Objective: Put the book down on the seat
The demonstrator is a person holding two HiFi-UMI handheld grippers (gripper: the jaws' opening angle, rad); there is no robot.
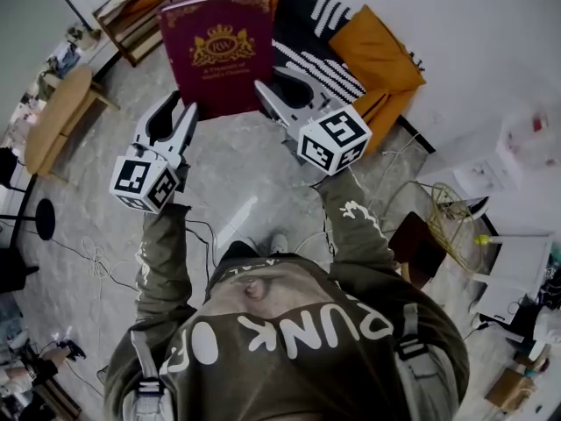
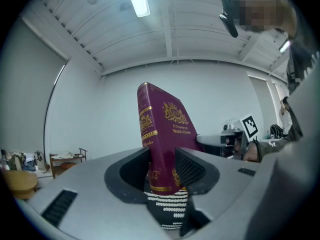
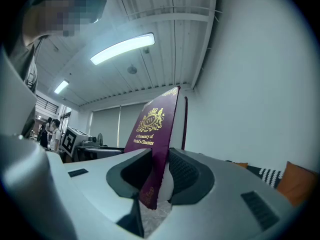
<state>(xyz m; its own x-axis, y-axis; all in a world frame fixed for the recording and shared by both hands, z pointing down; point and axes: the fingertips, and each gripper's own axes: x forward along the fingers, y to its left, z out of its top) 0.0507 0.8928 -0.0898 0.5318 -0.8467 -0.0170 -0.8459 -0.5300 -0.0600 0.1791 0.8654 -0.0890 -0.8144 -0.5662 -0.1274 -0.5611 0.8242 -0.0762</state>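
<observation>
Olive sweatshirt (image 1: 166, 266), white lettering (image 1: 302, 331), grey shoulder straps (image 1: 410, 340)

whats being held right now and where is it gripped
The maroon book, gripped by both: the left gripper clamps its bottom corner near the spine, the right gripper its other bottom corner.

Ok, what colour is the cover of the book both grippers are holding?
Maroon book cover with a gold crest and lettering, clearest in the head view.

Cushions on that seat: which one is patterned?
The black cushion with white stripes, just beyond the book; the cushions beside it are plain orange.
</observation>
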